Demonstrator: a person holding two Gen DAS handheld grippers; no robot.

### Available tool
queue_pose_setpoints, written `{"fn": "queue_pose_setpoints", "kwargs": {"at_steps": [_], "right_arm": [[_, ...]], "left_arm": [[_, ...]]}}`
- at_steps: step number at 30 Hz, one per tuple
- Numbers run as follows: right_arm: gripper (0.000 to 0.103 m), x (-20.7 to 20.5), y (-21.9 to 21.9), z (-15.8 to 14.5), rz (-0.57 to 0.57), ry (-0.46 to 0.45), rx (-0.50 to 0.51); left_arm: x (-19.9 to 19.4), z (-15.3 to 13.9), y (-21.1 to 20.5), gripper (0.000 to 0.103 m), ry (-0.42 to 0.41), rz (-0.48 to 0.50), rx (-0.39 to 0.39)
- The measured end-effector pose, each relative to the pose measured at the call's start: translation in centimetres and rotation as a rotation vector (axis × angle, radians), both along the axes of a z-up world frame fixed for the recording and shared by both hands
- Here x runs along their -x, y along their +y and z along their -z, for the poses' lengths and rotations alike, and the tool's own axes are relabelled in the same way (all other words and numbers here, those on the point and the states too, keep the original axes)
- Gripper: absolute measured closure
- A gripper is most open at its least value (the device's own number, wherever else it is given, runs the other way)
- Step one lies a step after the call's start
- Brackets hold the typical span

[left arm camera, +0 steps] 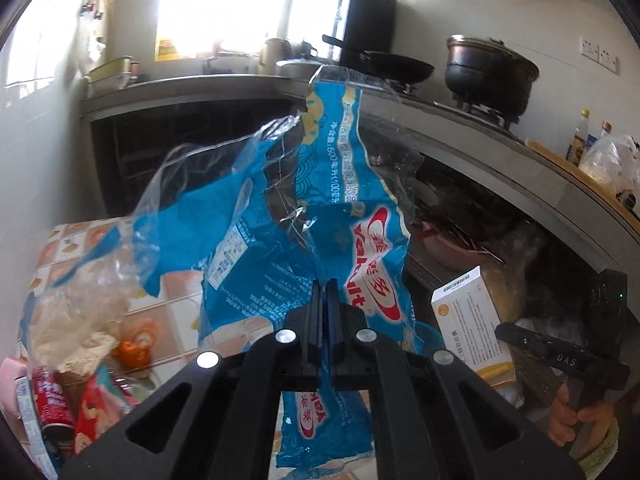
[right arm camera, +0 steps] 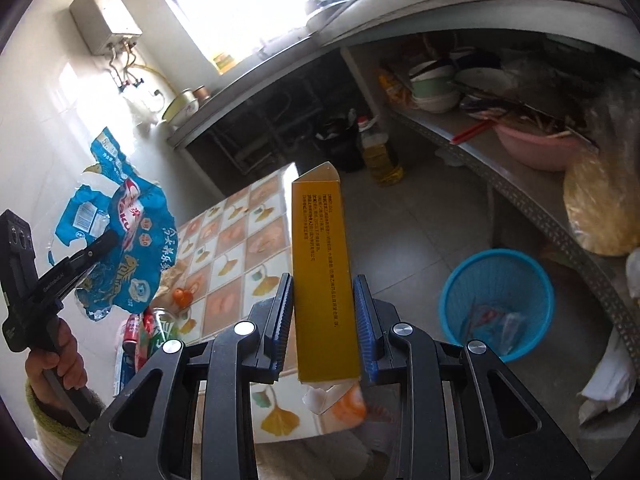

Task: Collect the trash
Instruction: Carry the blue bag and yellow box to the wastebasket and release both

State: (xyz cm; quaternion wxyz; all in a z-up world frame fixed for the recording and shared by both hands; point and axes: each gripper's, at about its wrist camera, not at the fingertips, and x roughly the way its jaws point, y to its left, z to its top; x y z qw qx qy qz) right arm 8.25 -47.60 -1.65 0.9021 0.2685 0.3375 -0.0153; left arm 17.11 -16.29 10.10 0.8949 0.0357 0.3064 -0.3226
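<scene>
Clamping tight, the left gripper (left arm camera: 323, 286) has its jaws pinched shut on a torn blue plastic wrapper (left arm camera: 280, 216), which hangs crumpled in the air above the tiled table (right arm camera: 240, 248). Over on the other side, the right gripper (right arm camera: 323, 308) squeezes a yellow carton (right arm camera: 322, 272) upright between its blue pads (right arm camera: 362, 312), out past the table's edge. Down on the floor beside the counter shelf waits the blue bin (right arm camera: 496, 280), a few scraps already inside. Both pieces are lifted but not yet dropped, and more rubbish, a red can (left arm camera: 50, 404) and packets, sits at the table's near corner.
</scene>
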Motion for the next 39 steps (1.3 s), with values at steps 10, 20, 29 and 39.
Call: {"fn": "queue_pose_setpoints", "kwargs": {"at_steps": [10,20,29,39], "right_arm": [[0.075,6.4,-8.3,4.3,0.226,0.071,-0.053],[0.075,9.4,-13.1,8.7,0.368,0.156,-0.076],[0.075,7.3,-14.8,10.1,0.392,0.156,-0.04],[0.075,-0.5,-17.0,18.7,0.36,0.348,-0.027]], "left_arm": [[-1.9,7.1,-18.7,0.102,0.35,0.341,-0.121],[-7.2,21.0,-30.8,0.102,0.975,0.334,-0.079],[-10.3,34.3,-36.2,0.102,1.159,0.157,-0.257],[-11.3,38.9,-38.4,0.101,1.175,0.11,-0.321]]}}
